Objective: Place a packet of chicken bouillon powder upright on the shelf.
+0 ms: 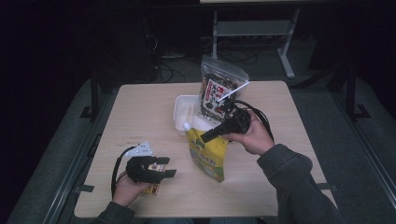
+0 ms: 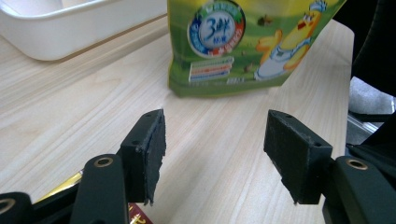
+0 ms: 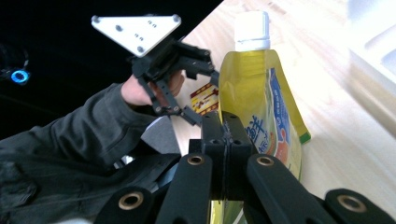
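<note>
Nearest, left gripper (image 1: 164, 167) spread apart, nothing between pads, small red-gold packet (image 1: 152, 188) mostly hidden beneath. Mid-table, right gripper (image 3: 225, 122) clenched on yellow spout pouch's (image 1: 208, 151) edge, lifted. Beyond, white tray (image 1: 181, 114) partly covered; seaweed bag (image 1: 219, 88) behind.

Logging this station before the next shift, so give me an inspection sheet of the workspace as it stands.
Surface: light wooden table, no spills seen.
Job's things: yellow-green spouted pouch, white cap on, held up by its side edge.
Clutter: white tray; zip snack bag upright at the tray's far side; small red-gold packet under the left hand.
Grippers: left gripper open, nothing between its fingers; right gripper shut on the pouch.
Cables: left cable loops on the table; right cable curls behind the hand.
Surroundings: dark floor, desk frame, loose floor cables.
</note>
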